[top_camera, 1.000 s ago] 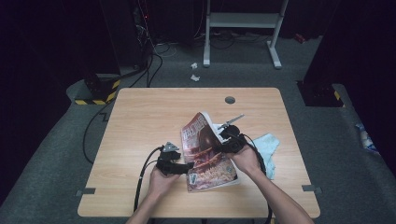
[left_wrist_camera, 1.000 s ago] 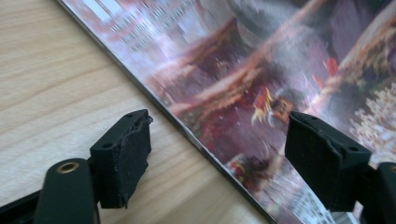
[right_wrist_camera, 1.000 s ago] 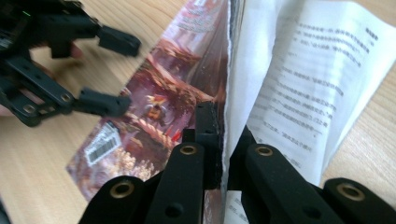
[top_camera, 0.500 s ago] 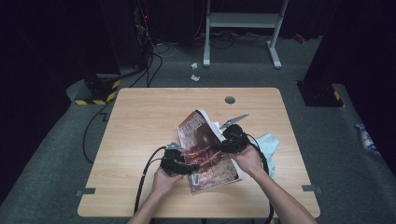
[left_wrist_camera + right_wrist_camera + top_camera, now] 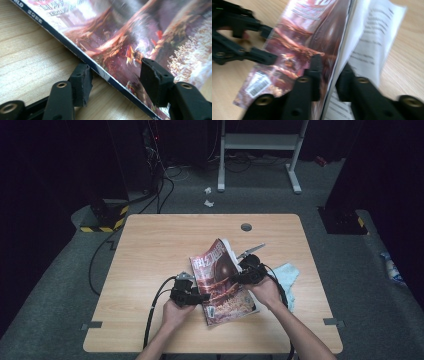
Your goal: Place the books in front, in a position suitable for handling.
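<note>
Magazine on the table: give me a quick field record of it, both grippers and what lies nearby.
item: glossy red-covered magazine on the light wooden table
cover: lifted along its right edge, white inner pages showing
left gripper: jaws straddle the spine edge, one on the table, one over the cover; just been closing, not pressing
right gripper: jaws either side of the raised cover; just been opening
nearby: light blue cloth; silver pen-like tool

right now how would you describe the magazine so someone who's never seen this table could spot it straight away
On the wooden table, look right of centre near the front edge, between the person's two hands. The magazine lies there with its cover side partly lifted, white text pages showing beneath. Its glossy red-brown picture cover with a barcode sets it apart from the plain pale blue cloth beside it.
</note>
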A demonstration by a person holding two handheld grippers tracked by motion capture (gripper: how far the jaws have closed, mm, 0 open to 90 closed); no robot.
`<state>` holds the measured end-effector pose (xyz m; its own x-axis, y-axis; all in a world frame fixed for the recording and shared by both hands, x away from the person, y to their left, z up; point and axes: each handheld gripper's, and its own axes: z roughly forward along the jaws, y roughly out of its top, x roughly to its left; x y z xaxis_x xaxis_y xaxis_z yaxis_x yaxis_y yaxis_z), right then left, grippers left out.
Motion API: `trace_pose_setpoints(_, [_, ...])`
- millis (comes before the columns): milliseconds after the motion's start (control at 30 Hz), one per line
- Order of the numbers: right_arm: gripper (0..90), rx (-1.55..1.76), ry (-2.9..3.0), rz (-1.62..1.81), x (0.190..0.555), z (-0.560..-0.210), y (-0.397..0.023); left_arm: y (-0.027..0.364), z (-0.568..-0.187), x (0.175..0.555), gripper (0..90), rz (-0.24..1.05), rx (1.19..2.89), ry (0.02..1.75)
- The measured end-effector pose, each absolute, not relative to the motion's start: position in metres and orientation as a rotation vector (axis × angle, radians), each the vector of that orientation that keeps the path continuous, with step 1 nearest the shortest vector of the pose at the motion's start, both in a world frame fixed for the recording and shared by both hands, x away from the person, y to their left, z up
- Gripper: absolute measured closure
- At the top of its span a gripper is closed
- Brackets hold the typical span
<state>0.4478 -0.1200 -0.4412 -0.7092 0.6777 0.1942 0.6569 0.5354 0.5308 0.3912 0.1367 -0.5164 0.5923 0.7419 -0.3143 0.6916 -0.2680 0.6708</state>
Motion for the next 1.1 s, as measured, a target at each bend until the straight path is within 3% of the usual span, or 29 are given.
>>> trace_pose_setpoints(133, [64.1, 1.264, 2.669, 0.759, 0.457, -0.450, -0.132, 0.137, -0.516, 0.391, 47.6, 0.081, 2.015, 1.137])
trace_pose_setpoints(433, [85.7, 1.282, 2.617, 0.557, 0.460, -0.464, -0.151, 0.136, -0.516, 0.391, 47.6, 0.081, 2.017, 1.144])
trace_pose_setpoints(1100, [89.4, 1.300, 2.625, 0.502, 0.450, -0.488, -0.142, 0.136, -0.514, 0.393, 42.8, 0.042, 2.005, 1.175])
